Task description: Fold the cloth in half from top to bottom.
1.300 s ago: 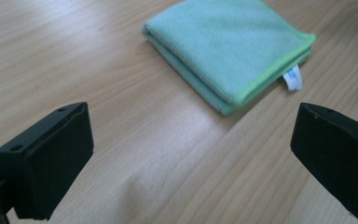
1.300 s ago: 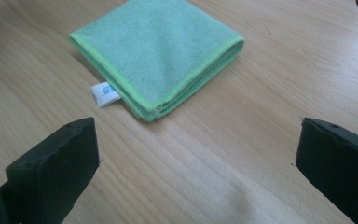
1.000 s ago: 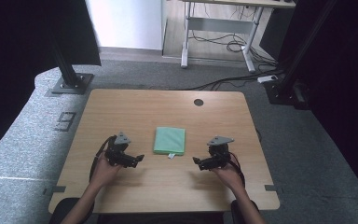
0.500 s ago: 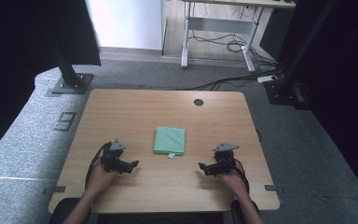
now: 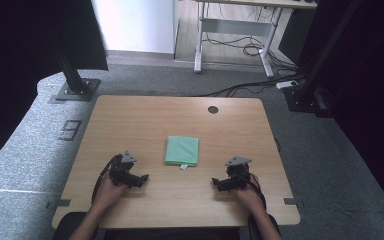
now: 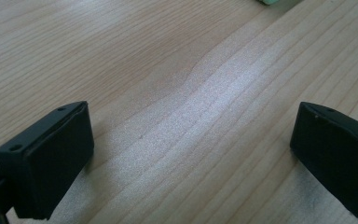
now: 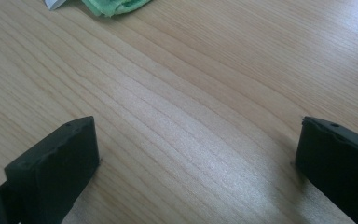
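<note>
1. The folded green cloth (image 5: 182, 150) lies flat at the middle of the bench (image 5: 130, 120).
2. The left gripper (image 5: 141, 178) rests near the front edge, jaws wide apart, holding nothing.
3. The right gripper (image 5: 216, 183) does likewise.

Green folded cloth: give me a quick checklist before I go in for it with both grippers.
1. Left gripper open: ok, jaws stand wide apart in the left gripper view, nothing between them.
2. Right gripper open: ok, jaws wide apart, only bare wood between them.
3. Green folded cloth free to take: ok, it lies flat mid-table, apart from both grippers.
4. Path to the cloth: ok, only bare table lies between each gripper and the cloth.
5. White tag at the cloth's near edge: ok, it sticks out toward the person.
6. How many layers the fold has: cannot tell.
</note>
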`<state>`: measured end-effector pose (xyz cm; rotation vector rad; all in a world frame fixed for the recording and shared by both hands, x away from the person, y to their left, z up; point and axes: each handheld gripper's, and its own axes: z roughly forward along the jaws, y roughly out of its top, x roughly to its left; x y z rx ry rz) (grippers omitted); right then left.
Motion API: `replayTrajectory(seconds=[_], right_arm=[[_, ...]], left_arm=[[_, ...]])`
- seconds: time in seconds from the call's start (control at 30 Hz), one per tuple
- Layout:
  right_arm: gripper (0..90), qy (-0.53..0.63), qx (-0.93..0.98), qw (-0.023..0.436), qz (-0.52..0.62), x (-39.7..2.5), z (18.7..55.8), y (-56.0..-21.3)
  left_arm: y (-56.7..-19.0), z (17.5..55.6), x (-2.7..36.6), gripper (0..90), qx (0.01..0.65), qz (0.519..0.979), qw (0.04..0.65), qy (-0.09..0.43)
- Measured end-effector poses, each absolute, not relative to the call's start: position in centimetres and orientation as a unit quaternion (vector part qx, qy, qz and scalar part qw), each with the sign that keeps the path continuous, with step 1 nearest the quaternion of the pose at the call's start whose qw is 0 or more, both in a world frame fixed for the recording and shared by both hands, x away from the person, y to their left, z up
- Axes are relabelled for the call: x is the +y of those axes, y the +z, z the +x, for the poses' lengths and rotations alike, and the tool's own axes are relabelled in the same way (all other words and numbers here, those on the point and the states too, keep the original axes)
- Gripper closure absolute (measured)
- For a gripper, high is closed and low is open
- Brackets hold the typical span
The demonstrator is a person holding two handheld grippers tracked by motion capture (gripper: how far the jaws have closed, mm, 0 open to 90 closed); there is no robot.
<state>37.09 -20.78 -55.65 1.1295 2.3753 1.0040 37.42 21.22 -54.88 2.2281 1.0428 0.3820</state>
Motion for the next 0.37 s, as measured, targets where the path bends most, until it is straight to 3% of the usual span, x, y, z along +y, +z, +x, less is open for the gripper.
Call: replayTrajectory(seconds=[0.37], right_arm=[[0.0, 0.352, 0.831, 0.163, 0.398, -20.75, 37.08, -55.66]], left_arm=[[-54.88, 37.43, 21.19, 0.0, 0.397, 0.848, 0.32, 0.146]])
